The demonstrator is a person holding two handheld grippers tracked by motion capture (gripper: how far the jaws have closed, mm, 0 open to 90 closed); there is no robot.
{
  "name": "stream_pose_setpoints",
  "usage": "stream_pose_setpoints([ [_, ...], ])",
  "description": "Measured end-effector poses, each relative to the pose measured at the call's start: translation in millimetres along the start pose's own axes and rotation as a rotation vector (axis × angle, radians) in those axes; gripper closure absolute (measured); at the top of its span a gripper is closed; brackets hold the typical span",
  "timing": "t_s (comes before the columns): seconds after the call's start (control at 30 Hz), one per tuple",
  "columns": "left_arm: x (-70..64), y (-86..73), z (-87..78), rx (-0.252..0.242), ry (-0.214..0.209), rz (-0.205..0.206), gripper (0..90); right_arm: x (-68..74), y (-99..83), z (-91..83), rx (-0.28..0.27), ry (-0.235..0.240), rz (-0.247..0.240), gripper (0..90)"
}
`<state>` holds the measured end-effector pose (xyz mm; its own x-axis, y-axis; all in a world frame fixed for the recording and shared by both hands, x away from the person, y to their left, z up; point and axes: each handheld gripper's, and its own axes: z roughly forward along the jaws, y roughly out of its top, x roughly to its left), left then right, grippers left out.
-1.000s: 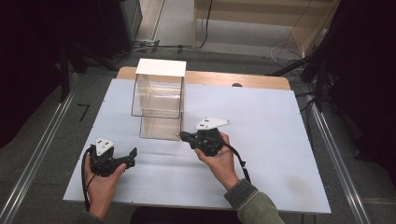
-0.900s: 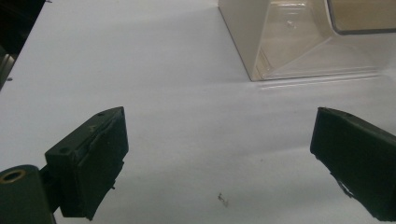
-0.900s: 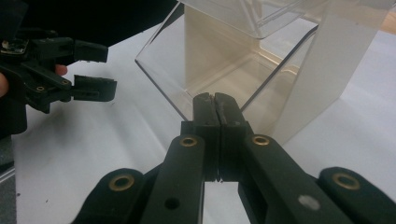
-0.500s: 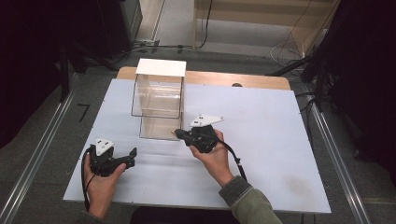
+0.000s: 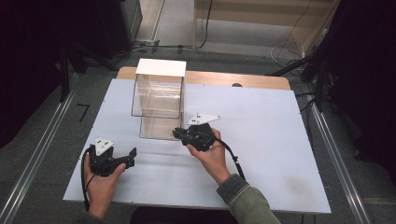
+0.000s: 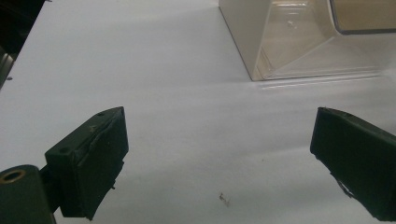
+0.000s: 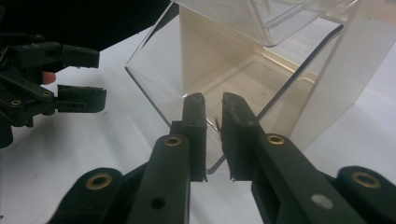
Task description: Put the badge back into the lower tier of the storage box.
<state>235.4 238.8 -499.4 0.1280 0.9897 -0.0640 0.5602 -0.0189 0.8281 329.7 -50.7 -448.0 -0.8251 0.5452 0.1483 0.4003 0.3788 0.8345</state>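
Drawer [image 5: 160, 125], pulled partway from clear box [image 5: 159, 93] mid-table, was pinched at front wall by right gripper [image 7: 213, 105], left gripper [image 6: 219, 154] held agape nearby; box could be dragged w/ drawer, being unbraced.

A clear plastic box [image 5: 159, 99] with a white top stood upright near the table's far edge, its lower drawer [image 5: 160, 126] pulled out.

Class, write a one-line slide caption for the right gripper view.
Right gripper with jaws nearly closed at the edge of a clear plastic box, left gripper open beyond on the white table.
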Motion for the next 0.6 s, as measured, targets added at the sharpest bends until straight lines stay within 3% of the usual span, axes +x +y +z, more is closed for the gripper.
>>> stream_pose_setpoints([
  [0.4, -0.4, -0.2, -0.3, 0.002, 0.001, 0.001, 4.8, 2.8, -3.7, -15.1, -0.008, 0.035, 0.001, 53.6],
  [0.6, -1.5, -0.2, -1.1, 0.001, 0.005, 0.001, 4.8, -6.2, -13.2, -26.8, -0.013, 0.022, 0.016, 45.8],
])
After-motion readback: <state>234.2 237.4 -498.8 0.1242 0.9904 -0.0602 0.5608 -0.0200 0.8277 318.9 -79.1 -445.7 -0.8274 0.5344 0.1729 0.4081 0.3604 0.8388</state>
